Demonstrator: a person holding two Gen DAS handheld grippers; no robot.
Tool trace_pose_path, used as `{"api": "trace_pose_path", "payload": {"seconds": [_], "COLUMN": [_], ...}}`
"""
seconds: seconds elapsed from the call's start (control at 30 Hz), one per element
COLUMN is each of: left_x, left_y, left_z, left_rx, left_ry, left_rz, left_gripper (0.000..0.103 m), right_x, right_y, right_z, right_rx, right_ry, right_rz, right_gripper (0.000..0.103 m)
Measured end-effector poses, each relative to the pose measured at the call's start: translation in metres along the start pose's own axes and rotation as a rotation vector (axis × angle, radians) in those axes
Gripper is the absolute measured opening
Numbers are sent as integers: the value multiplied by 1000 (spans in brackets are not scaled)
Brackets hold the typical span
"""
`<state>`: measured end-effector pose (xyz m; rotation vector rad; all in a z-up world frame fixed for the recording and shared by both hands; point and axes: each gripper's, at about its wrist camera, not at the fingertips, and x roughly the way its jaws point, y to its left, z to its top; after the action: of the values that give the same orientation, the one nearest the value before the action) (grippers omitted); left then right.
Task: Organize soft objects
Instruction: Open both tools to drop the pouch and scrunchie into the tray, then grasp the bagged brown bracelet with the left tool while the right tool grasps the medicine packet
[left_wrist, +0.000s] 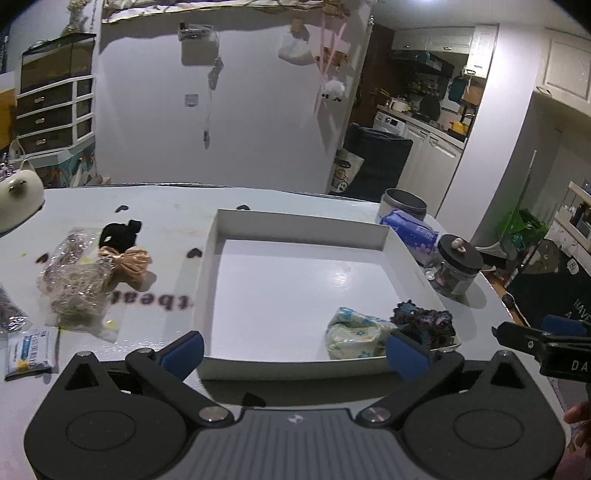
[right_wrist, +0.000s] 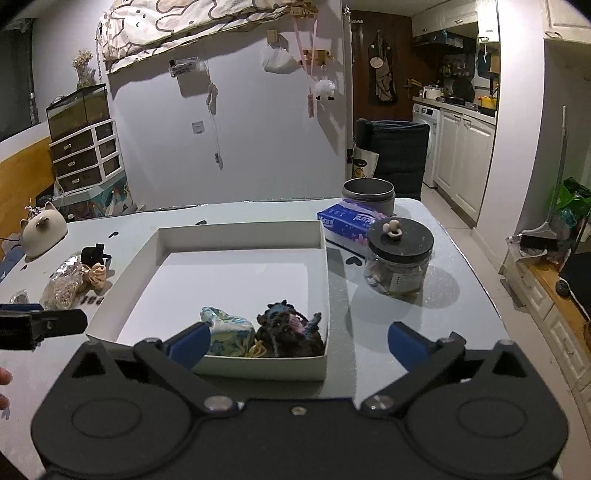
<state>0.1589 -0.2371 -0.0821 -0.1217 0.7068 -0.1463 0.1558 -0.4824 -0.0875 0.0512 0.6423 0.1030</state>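
Left wrist: left hand-held gripper (left_wrist: 294, 352) jaws wide apart, empty, over white tray (left_wrist: 208, 258) on worktop (left_wrist: 166, 206); floral cloth bundle (left_wrist: 356, 332) and dark knitted piece (left_wrist: 424, 319) in tray's near right corner | Right wrist: right hand-held gripper (right_wrist: 298, 343) spread, holding nothing; peach scrunchie (right_wrist: 96, 275) outside tray, left.

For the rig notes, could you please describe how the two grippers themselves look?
Both look alike: the left gripper and right gripper have matte black bodies with two round discs, black link arms on silver pivot screws, and blue finger pads. The left one's body has a ribbed grey centre panel.
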Motion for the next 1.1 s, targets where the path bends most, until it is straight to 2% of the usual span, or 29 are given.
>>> {"api": "trace_pose_path", "payload": {"seconds": [0.43,1.1], "left_x": [-14,-19], "left_y": [62,217], "left_z": [4,34], "left_rx": [-29,-16], "left_ry": [-27,-9], "left_rz": [37,48], "left_gripper": [103,103], "right_x": [4,42], "right_y": [51,204], "right_z": [2,22], "right_rx": [1,-2], "right_ry": [5,15], "right_rz": [-18,-15], "right_gripper": [103,103]}}
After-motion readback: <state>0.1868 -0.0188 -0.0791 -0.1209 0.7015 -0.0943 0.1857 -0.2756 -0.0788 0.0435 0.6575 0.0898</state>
